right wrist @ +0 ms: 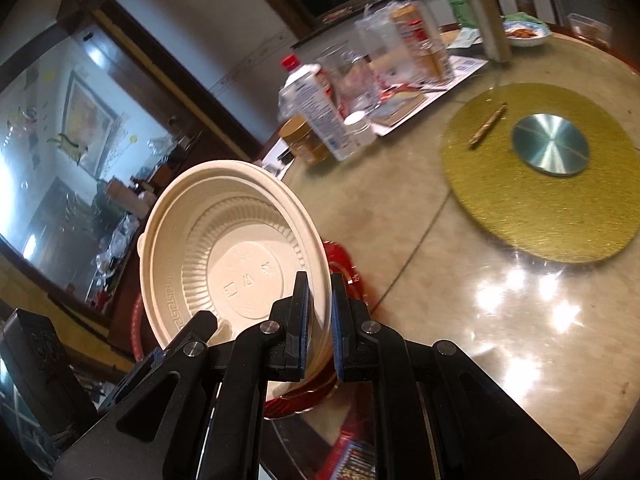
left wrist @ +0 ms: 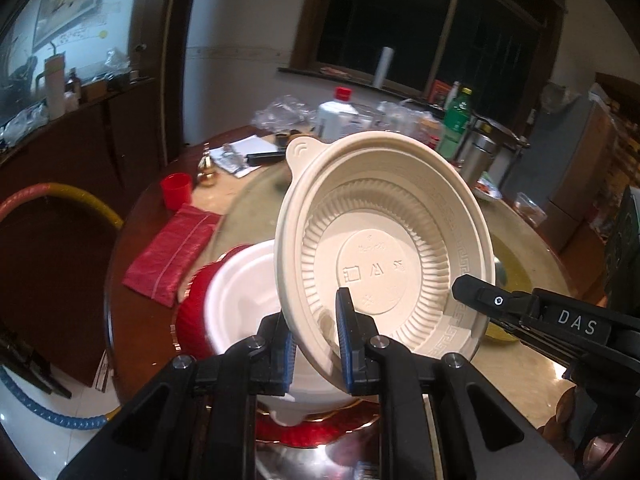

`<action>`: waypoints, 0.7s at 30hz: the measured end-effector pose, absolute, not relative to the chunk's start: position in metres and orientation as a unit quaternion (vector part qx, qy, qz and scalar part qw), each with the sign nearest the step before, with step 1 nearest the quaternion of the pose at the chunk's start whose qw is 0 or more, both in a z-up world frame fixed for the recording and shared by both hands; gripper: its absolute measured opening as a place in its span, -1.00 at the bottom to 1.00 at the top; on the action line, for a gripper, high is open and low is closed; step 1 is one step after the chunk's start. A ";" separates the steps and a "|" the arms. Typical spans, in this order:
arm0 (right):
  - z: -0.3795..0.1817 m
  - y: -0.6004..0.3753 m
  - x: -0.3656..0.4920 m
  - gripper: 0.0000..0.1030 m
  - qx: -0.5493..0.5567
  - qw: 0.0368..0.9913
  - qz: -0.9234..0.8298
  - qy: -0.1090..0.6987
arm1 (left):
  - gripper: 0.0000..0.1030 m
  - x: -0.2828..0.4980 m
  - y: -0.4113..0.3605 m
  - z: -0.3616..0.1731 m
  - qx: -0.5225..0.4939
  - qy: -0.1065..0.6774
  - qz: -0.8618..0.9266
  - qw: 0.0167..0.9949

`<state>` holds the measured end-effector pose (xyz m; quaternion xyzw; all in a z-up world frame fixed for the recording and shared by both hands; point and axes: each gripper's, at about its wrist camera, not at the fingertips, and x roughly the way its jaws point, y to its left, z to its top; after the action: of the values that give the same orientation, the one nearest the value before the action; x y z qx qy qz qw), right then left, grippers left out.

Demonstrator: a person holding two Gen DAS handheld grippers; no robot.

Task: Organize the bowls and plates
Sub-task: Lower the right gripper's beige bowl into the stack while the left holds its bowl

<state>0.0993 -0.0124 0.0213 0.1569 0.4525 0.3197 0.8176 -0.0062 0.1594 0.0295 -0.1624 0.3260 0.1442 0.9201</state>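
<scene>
Two views differ: only the left wrist shows a white bowl [left wrist: 240, 300] below, while each hand-held gripper, left [left wrist: 316, 344] and right [right wrist: 319, 320], pinches the tilted beige bowl's [left wrist: 380, 240] rim, nearly closed.

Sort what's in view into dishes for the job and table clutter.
Job: beige bowl held in both tongs, left and right; white bowl; red plate.
Clutter: red cup, white bottle, green bottle, gold mat.
</scene>
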 end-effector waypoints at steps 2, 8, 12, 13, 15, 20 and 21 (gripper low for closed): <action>0.020 -0.004 0.099 -0.82 0.150 0.815 0.325 0.456 | -0.68 -0.008 0.164 0.028 -0.164 0.327 0.150 0.919; 0.017 0.016 0.098 -0.82 0.135 0.809 0.334 0.464 | -0.68 -0.015 0.174 0.025 -0.166 0.329 0.163 0.915; 0.013 0.025 0.097 -0.82 0.128 0.803 0.339 0.472 | -0.67 -0.018 0.179 0.022 -0.166 0.334 0.171 0.912; 0.011 0.027 0.097 -0.82 0.126 0.801 0.341 0.476 | -0.67 -0.018 0.181 0.021 -0.166 0.336 0.172 0.911; 0.010 0.030 0.096 -0.81 0.123 0.799 0.343 0.480 | -0.67 -0.020 0.184 0.019 -0.167 0.339 0.175 0.909; 0.006 0.037 0.094 -0.81 0.116 0.795 0.345 0.486 | -0.67 -0.022 0.188 0.017 -0.167 0.342 0.179 0.907; 0.006 0.038 0.093 -0.81 0.115 0.794 0.345 0.486 | -0.67 -0.023 0.188 0.016 -0.167 0.342 0.180 0.907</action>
<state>0.0934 0.0381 0.0056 0.1153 0.4865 0.3448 0.7944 -0.0227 0.1884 0.0161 -0.1673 0.3424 0.1797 0.9069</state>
